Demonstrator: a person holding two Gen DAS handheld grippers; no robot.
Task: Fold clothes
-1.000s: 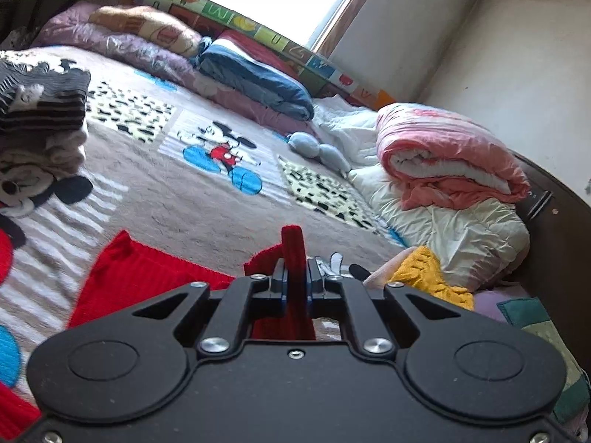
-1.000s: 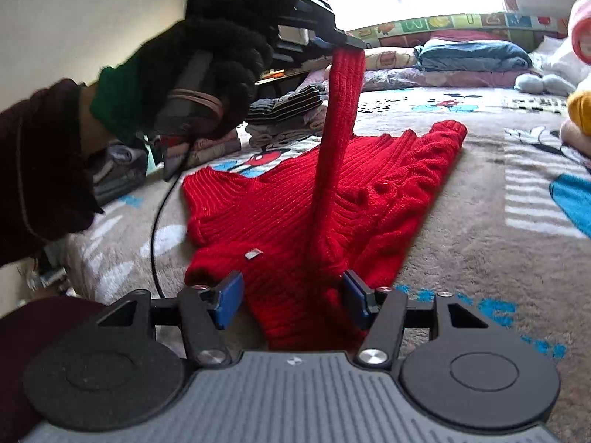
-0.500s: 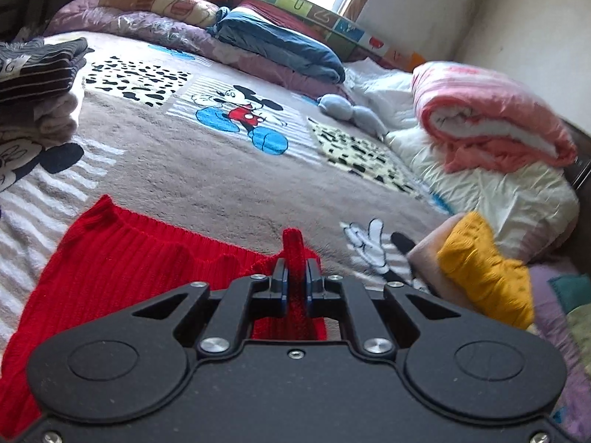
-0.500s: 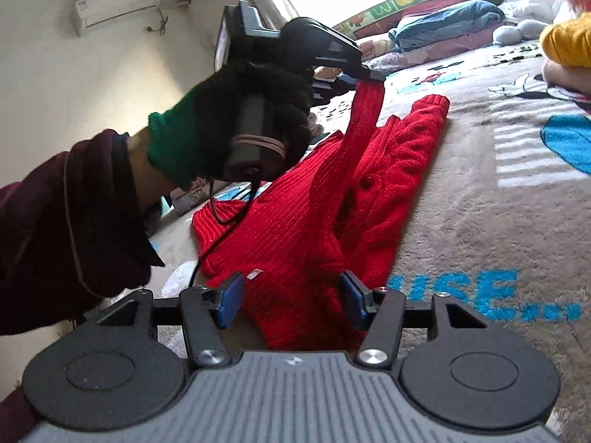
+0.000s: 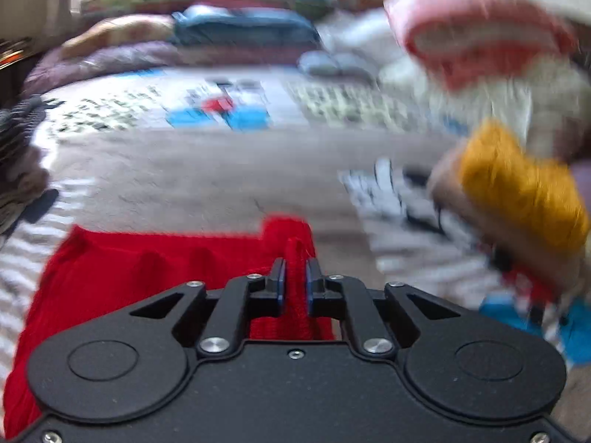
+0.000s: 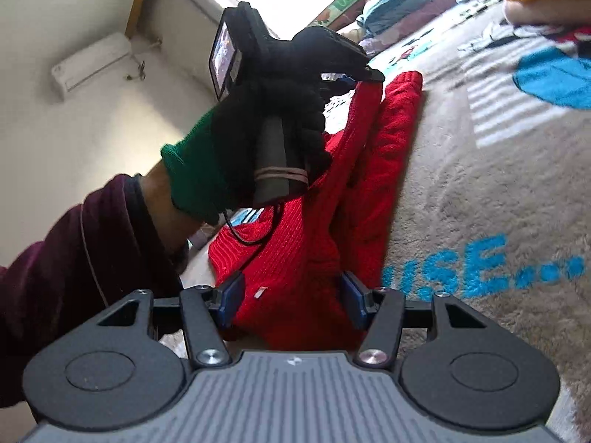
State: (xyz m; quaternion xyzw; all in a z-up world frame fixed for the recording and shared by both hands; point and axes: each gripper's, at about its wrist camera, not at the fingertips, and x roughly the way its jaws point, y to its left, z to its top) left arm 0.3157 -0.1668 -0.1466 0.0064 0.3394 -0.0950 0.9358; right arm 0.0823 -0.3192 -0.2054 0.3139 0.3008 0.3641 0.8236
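Observation:
A red knitted sweater [image 6: 295,258] lies spread on the bed. My left gripper [image 5: 294,280] is shut on a fold of the red sweater [image 5: 147,277] and holds it just above the garment. In the right wrist view the left gripper [image 6: 354,77] pinches a red strip, likely a sleeve, low over the sweater's far end. My right gripper [image 6: 291,297] is open, its blue-padded fingers [image 6: 232,295] on either side of the sweater's near edge, gripping nothing.
The bed has a grey cartoon-print blanket [image 6: 480,203]. A yellow knit [image 5: 517,184] lies on other clothes at the right. A pink rolled quilt [image 5: 480,29] and pillows [image 5: 240,29] are at the back. Folded dark clothes [image 5: 14,155] sit at the left.
My left gripper has carried the red fold down and forward, from high above the sweater to low over its far end. My right gripper has stayed open at the near edge.

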